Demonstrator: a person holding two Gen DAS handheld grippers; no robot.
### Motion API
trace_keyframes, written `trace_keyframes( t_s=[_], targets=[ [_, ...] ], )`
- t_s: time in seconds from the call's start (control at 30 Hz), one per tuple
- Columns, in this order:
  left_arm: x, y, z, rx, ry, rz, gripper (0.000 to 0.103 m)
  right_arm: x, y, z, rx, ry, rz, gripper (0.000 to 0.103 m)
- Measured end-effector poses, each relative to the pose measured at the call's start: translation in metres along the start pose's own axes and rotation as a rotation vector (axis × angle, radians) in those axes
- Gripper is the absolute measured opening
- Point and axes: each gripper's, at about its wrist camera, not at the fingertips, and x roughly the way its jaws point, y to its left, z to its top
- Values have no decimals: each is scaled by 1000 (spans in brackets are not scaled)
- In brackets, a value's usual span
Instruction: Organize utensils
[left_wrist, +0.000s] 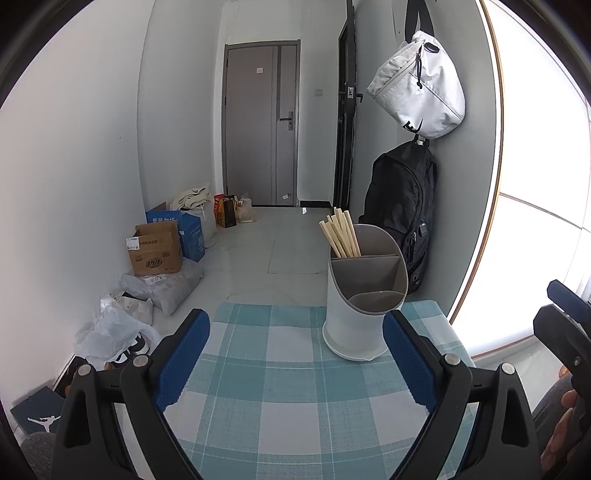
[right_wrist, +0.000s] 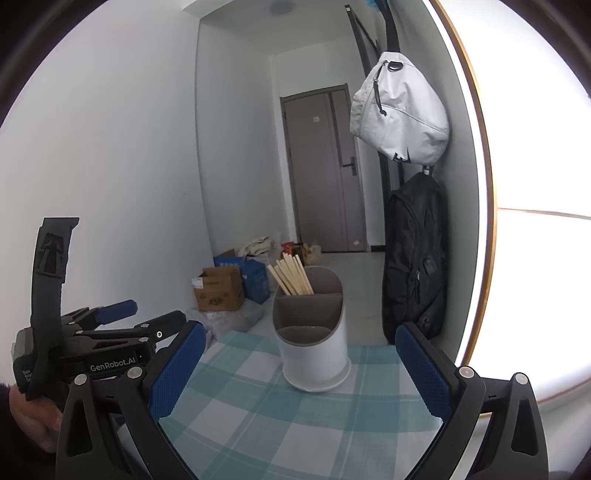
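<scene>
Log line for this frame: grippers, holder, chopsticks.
left gripper: open, empty | right gripper: open, empty | utensil holder: upright on checked tablecloth | chopsticks: in rear compartment

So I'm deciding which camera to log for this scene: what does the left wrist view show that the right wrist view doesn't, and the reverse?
Only the left wrist view shows the plastic bags on the floor along the left wall and the dark Jordan shoebox.

Only the right wrist view shows the left gripper's body from the side, with its GenRobot.AI label.

Both show the utensil holder on the checked tablecloth, chopsticks in its back compartment, the white bag and black backpack, and both grippers open and empty.
</scene>
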Motion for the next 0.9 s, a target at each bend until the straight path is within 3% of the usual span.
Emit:
trace_keyframes(
  t_s=[0.9],
  targets=[
    [5, 0, -1, -7, 23, 0, 92, -1, 0, 0, 1, 1, -1, 103]
  ],
)
